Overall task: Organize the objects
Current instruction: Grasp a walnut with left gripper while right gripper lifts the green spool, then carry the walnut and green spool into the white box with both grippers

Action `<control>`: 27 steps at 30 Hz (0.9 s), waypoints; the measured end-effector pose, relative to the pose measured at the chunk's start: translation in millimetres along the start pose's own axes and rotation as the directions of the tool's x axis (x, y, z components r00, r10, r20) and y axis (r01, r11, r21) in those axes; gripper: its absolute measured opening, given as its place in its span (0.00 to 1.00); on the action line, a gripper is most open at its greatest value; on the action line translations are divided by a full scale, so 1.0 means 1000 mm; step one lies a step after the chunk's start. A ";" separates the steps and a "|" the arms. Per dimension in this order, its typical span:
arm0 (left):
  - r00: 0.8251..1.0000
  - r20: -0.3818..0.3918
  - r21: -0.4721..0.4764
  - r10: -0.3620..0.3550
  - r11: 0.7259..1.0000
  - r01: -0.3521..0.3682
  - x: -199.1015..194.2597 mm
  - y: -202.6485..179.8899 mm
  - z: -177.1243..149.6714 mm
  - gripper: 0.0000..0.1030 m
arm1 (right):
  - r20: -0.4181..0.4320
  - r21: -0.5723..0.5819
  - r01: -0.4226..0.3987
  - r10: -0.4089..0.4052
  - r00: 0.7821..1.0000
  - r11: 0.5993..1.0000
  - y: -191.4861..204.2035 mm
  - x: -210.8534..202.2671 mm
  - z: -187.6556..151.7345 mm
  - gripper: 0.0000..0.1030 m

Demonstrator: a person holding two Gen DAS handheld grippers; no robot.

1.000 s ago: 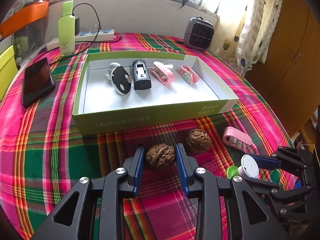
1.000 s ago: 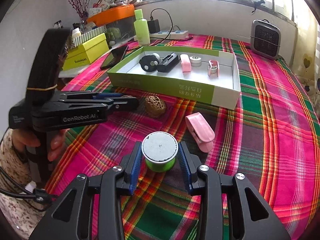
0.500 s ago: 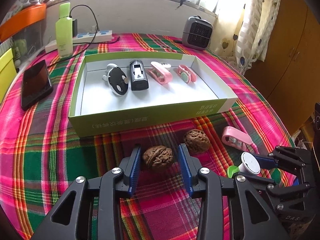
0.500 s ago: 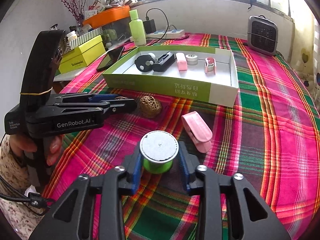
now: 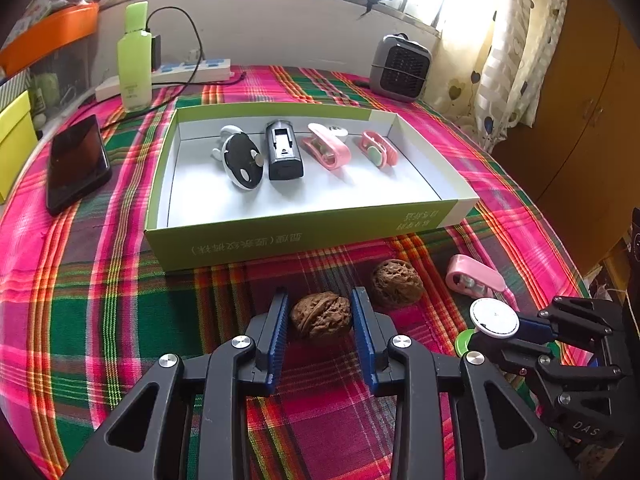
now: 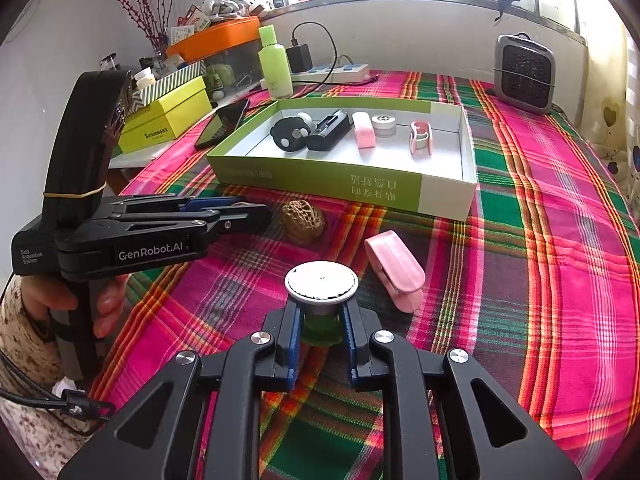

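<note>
On the plaid cloth, a brown walnut [image 5: 320,314] lies between the blue pads of my left gripper [image 5: 319,296]. Its jaws are closing, with the pads against the nut's sides. A second walnut [image 5: 396,282] and a pink clip [image 5: 474,278] lie just to the right. My right gripper [image 6: 321,316] is shut on the green item with a white round top [image 6: 322,284], pinching its green body under the disc. Behind stands the green-and-white box [image 5: 280,236], holding a black-and-white gadget, a black device, two pink clips and a small white round piece.
A black phone [image 5: 76,164], a green bottle [image 5: 134,60] and a power strip [image 5: 192,70] sit left of and behind the box. A small grey heater [image 5: 400,68] stands at the back. A yellow box [image 6: 168,120] is at the far left, a wooden cabinet [image 5: 580,120] at the right.
My right jaws closed in from wide apart and now pinch the green item below its white top. The left jaws widened slightly, then came back onto the walnut. Neither hand shifted.
</note>
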State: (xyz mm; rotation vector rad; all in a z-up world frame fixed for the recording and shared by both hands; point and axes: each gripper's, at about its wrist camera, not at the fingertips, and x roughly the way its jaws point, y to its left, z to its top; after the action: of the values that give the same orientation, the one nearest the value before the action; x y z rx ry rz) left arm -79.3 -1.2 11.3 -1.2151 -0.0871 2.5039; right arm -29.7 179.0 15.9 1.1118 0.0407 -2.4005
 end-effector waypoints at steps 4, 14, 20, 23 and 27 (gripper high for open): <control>1.000 0.003 -0.005 -0.007 1.000 0.007 -0.002 0.000 0.000 0.28 | 0.011 0.004 -0.009 0.009 1.000 1.000 0.000 -0.001 0.001 0.18; 0.999 0.030 -0.007 -0.012 1.000 0.013 -0.015 0.000 0.002 0.28 | 0.041 0.012 -0.027 0.027 0.999 1.000 0.001 -0.007 0.007 0.18; 0.999 0.046 -0.008 -0.020 1.000 0.020 -0.019 -0.002 0.009 0.28 | 0.057 0.018 -0.030 0.029 0.998 0.999 -0.002 -0.009 0.013 0.18; 0.998 0.055 -0.007 -0.020 1.000 0.021 -0.021 -0.002 0.014 0.28 | 0.066 0.016 -0.027 0.025 0.997 1.000 -0.004 -0.011 0.019 0.18; 0.998 0.063 -0.007 -0.026 1.000 0.026 -0.022 -0.002 0.023 0.28 | 0.089 0.016 -0.020 0.019 0.996 1.000 -0.007 -0.015 0.028 0.18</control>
State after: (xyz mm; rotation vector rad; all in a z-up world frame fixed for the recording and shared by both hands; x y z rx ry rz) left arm -83.8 -4.3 42.4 -1.1314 -0.1283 2.5215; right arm -44.5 185.1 43.7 1.0075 -0.0205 -2.4342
